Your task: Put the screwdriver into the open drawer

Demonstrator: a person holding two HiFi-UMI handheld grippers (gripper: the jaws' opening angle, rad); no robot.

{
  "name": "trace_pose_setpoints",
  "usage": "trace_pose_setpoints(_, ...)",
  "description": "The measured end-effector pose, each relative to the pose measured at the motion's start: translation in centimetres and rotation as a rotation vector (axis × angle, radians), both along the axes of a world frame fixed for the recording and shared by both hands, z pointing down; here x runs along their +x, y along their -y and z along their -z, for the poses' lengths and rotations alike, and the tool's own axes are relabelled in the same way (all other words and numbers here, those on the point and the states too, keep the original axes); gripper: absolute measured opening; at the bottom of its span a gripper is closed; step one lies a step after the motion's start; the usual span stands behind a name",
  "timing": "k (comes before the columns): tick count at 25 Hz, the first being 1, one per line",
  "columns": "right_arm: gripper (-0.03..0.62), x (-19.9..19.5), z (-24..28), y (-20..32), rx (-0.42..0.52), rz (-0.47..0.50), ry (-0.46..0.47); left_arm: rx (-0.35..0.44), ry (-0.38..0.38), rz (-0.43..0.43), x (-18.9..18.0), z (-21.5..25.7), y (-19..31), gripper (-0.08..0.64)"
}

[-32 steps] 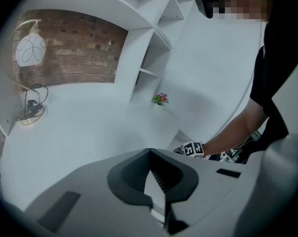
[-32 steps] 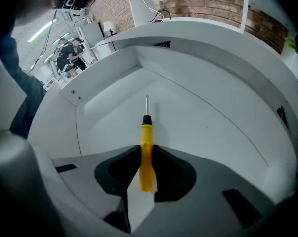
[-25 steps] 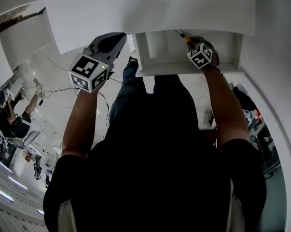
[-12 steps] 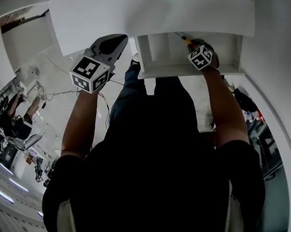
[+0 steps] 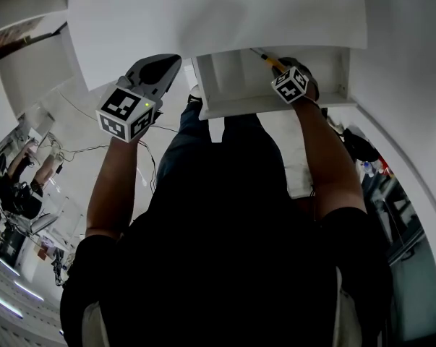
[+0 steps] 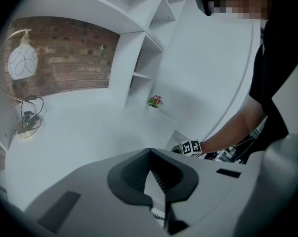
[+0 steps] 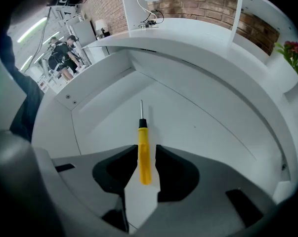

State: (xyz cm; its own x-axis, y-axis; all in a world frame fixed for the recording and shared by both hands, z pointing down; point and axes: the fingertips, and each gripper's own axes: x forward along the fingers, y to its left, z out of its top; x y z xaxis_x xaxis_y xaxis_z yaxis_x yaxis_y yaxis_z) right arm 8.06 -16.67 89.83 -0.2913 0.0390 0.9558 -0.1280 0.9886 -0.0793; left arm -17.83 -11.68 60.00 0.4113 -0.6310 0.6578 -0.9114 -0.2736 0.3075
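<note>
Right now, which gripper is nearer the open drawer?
Right. The right gripper is inside the open drawer, yellow screwdriver between its jaws; the left gripper hangs outside, off its left side.

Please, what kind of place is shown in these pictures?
Probably a mock home study set up inside a lab: a white desk with shelves, a brick wall and a lamp, yet people sit among equipment nearby.

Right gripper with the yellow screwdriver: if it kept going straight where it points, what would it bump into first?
The yellow-handled screwdriver in the right gripper leads, so its metal tip would likely meet an inner panel of the white open drawer first; floor or back wall, depth is unclear.
</note>
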Motion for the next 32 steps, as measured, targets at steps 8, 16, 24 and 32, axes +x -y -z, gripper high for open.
trace_pose_setpoints(8,0.112,1.0,2.9,0.0,0.030,-0.055,0.008,0.027,-0.002,-0.038,1.0,1.7,0.4,0.015)
trace_pose_setpoints(16,0.103,1.7,6.0,0.8,0.075,-0.161,0.039,0.057,0.005,-0.093,1.7,3.6,1.2,0.015)
trace_pose_setpoints(24,0.092,3.2,9.9,0.8,0.136,-0.240,0.084,0.090,0.015,-0.141,2.4,5.7,1.3,0.015)
trace_pose_setpoints(32,0.093,4.8,15.2,1.6,0.222,-0.329,0.137,0.118,0.024,-0.181,3.1,7.4,0.6,0.015)
